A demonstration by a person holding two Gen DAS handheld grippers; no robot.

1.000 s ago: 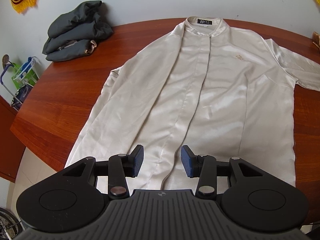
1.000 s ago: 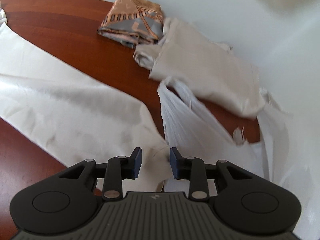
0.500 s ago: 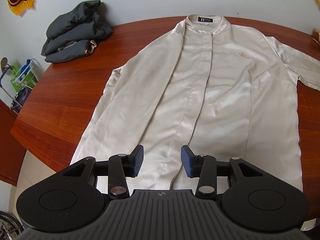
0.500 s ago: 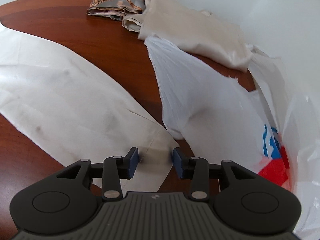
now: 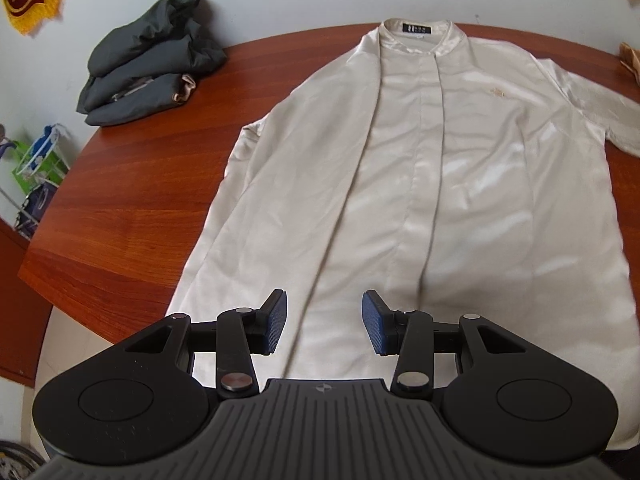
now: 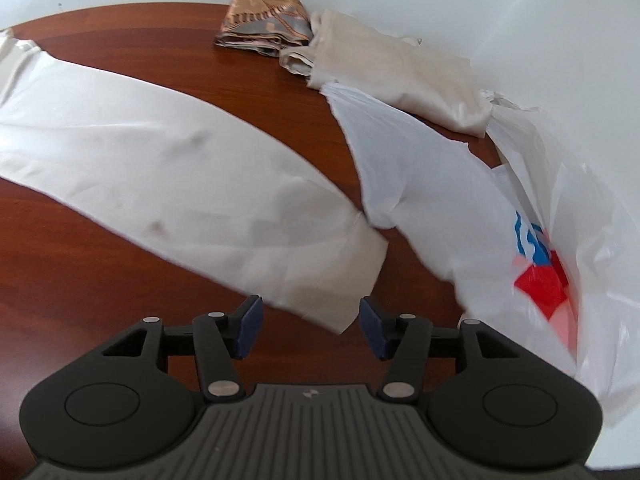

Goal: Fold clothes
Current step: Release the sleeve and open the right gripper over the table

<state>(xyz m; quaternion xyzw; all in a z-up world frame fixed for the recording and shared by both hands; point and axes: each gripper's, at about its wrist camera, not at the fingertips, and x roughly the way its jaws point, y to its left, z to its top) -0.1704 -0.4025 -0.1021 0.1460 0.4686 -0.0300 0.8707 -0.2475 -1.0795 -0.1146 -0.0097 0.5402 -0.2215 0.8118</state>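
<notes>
Cream shirt (image 5: 460,184) flat on table (image 5: 132,200), left gripper (image 5: 324,326) half open over hem, holding nothing, right gripper (image 6: 310,328) jaws just opening, sleeve cuff (image 6: 320,276) lying free between them

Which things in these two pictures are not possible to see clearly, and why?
- Left wrist view: the hem of the shirt is hidden behind the left gripper.
- Left wrist view: the collar label is too small to read.
- Right wrist view: the sleeve end is blurred; the plastic bag is cut off by the right edge.
</notes>
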